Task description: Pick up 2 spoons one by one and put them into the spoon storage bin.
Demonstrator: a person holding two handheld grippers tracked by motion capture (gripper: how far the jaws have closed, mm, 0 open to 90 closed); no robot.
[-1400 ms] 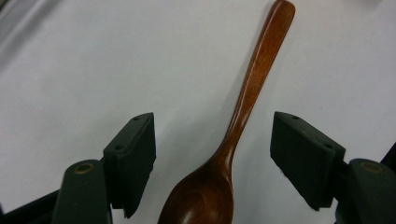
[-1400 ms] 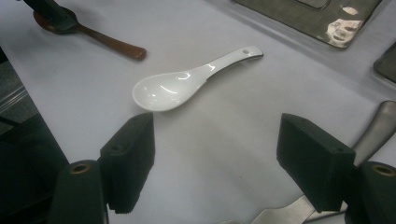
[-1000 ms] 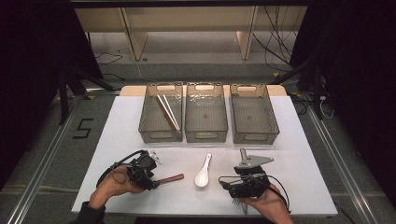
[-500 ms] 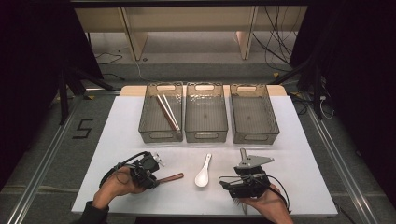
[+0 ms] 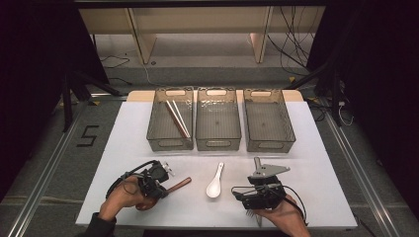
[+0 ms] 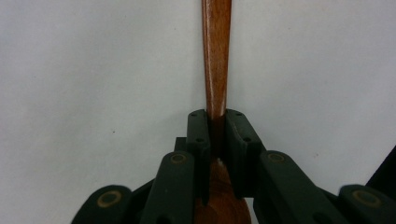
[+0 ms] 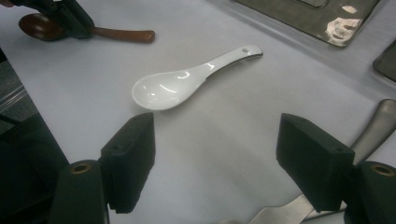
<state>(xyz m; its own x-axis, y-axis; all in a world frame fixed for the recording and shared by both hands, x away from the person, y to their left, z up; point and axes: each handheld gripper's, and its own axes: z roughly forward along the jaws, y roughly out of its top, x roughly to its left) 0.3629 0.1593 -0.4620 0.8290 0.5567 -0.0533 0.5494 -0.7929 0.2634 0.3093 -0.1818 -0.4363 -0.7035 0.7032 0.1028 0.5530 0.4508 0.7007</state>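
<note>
Wooden spoon (image 6: 216, 70) lies near the tabletop's (image 5: 326, 163) front edge, left tongs (image 5: 157, 178) just closed onto its handle. Right tongs (image 7: 217, 163) gape empty beside the white spoon (image 5: 215, 181). Beyond it, the left bin (image 5: 158, 118) holds chopsticks (image 5: 177, 118); open tabletop between.

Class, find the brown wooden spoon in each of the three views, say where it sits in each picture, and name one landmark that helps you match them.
High view: wooden spoon lies lower left, beside the left gripper.
Left gripper view: centre, its handle running up from between the closed jaws.
Right gripper view: top left corner, held by the far gripper.
Shared landmark: the white table, seen in all three; the white spoon links the high and right gripper views.
</note>
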